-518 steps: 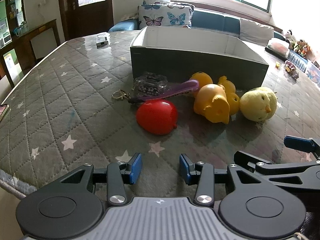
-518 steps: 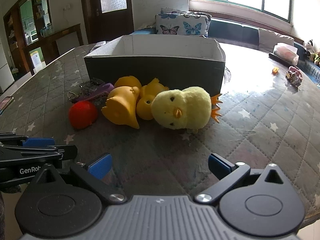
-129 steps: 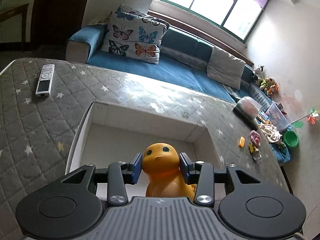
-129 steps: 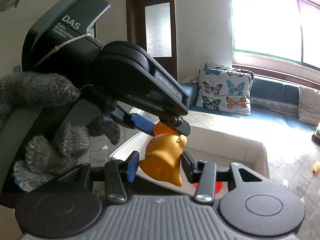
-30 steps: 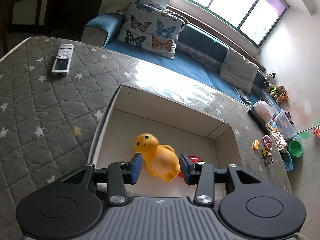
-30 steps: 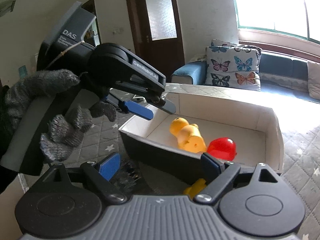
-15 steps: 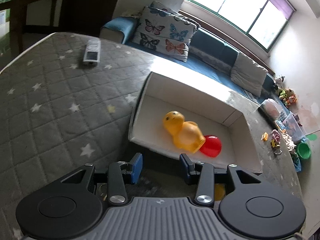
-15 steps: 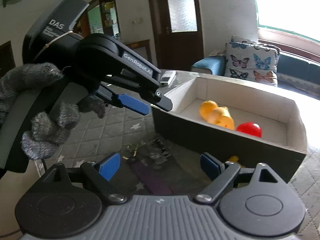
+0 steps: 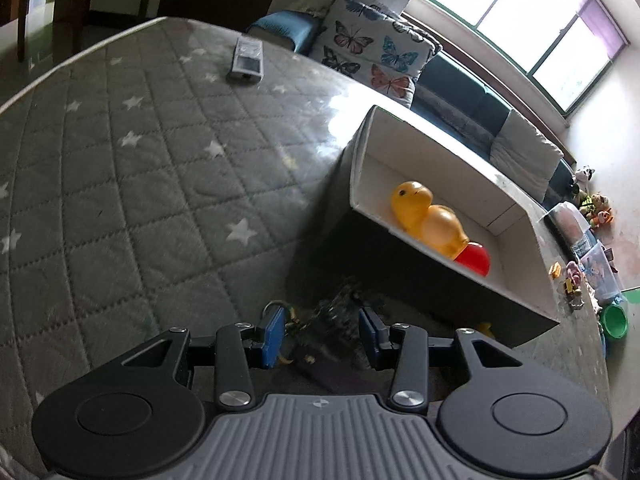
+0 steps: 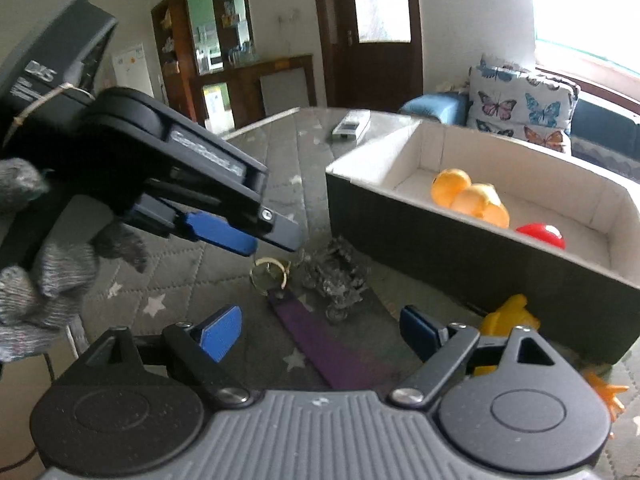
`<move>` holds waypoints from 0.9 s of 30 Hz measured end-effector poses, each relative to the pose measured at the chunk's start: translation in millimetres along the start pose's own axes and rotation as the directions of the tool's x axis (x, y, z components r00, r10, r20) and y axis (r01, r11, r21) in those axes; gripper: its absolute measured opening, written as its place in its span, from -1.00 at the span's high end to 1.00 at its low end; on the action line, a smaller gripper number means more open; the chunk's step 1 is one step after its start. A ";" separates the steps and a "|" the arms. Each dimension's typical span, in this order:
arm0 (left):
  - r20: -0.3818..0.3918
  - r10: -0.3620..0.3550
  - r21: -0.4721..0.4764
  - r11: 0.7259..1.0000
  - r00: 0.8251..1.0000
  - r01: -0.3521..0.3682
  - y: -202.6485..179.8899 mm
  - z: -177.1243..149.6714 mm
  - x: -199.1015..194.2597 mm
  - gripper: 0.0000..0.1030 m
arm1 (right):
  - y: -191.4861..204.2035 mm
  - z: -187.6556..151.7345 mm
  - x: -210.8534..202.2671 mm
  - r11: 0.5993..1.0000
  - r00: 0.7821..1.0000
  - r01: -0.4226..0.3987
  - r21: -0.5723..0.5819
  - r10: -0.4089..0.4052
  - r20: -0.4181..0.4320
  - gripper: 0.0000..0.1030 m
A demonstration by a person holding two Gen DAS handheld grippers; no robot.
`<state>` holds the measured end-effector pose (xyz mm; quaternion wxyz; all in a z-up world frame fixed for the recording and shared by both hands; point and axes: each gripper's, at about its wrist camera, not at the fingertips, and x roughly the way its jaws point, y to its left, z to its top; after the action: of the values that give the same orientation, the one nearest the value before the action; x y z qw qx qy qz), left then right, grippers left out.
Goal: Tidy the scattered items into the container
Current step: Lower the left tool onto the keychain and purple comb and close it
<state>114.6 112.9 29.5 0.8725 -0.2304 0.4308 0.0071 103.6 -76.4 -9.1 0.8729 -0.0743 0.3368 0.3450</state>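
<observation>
The grey box [image 9: 516, 296] with white inside holds orange ducks [image 9: 428, 220] and a red ball [image 9: 474, 258]; they also show in the right wrist view [image 10: 472, 200]. On the quilted table in front of the box lie a clear spiky toy [image 10: 336, 272], a key ring [image 10: 268, 274] and a purple strap [image 10: 332, 348]. My left gripper [image 9: 322, 336] is open and empty, low over the spiky toy [image 9: 340, 312]. My right gripper [image 10: 320, 332] is open and empty above the strap. A small yellow duck [image 10: 508, 316] lies by the box wall.
A remote control [image 9: 246, 60] lies at the far side of the table. A butterfly cushion [image 9: 372, 56] and blue sofa stand behind. Small toys and a green bowl [image 9: 614, 320] sit past the table's right end. Orange plush feet [image 10: 604, 392] show at the right.
Both grippers have drawn back from over the box and dropped toward the table in front of it. The ducks and ball stay in the box. The left gripper now hangs over the spiky toy.
</observation>
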 end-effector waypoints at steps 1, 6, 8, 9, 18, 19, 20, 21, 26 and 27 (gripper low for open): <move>-0.003 0.002 -0.006 1.000 1.000 -0.002 2.1 -0.8 0.4 0.15 | -0.1 -1.2 1.9 1.000 1.000 0.003 -0.007 -0.003 -0.011 -0.61; -0.016 -0.004 -0.024 1.000 1.000 0.004 9.2 -4.0 3.7 0.16 | 0.6 -5.6 2.1 1.000 1.000 0.004 -0.025 -0.005 -0.025 -0.50; -0.023 -0.009 -0.024 1.000 1.000 0.008 9.5 -5.1 6.0 0.17 | -0.8 -3.0 3.5 1.000 1.000 0.005 -0.020 -0.006 -0.020 -0.51; -0.027 -0.010 -0.022 1.000 1.000 0.009 9.2 -5.7 7.2 0.18 | -1.8 -1.5 4.6 1.000 1.000 0.007 -0.016 -0.007 -0.017 -0.50; -0.035 -0.035 -0.023 0.999 0.999 0.034 13.8 -8.3 13.0 0.25 | -16.5 10.6 13.1 0.999 1.000 0.006 0.033 -0.006 -0.001 -0.30; -0.033 -0.038 -0.025 0.999 0.999 0.037 14.2 -8.0 13.0 0.25 | -18.4 11.7 14.4 0.999 1.000 0.002 0.043 -0.002 -0.003 -0.27; -0.034 -0.038 -0.025 0.999 0.999 0.037 14.2 -7.8 13.8 0.25 | -19.7 12.8 16.0 0.999 1.000 -0.001 0.051 0.001 -0.004 -0.26; -0.036 -0.038 -0.024 0.999 0.999 0.037 14.2 -7.8 14.7 0.25 | -20.6 13.8 17.6 0.999 1.000 -0.003 0.054 0.003 -0.004 -0.21; -0.043 -0.042 -0.043 0.998 0.998 0.040 16.9 -9.2 20.3 0.38 | -19.6 17.7 28.7 0.999 1.000 -0.014 0.046 0.014 -0.005 -0.14; -0.043 -0.046 -0.045 0.998 0.998 0.044 17.8 -8.8 20.8 0.47 | -19.7 18.5 31.0 0.999 1.000 -0.016 0.047 0.016 -0.007 -0.14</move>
<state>117.4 121.4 2.2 0.8574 -0.2595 0.4443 -0.0081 142.9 -67.4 -16.8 0.8704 -0.0522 0.3486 0.3436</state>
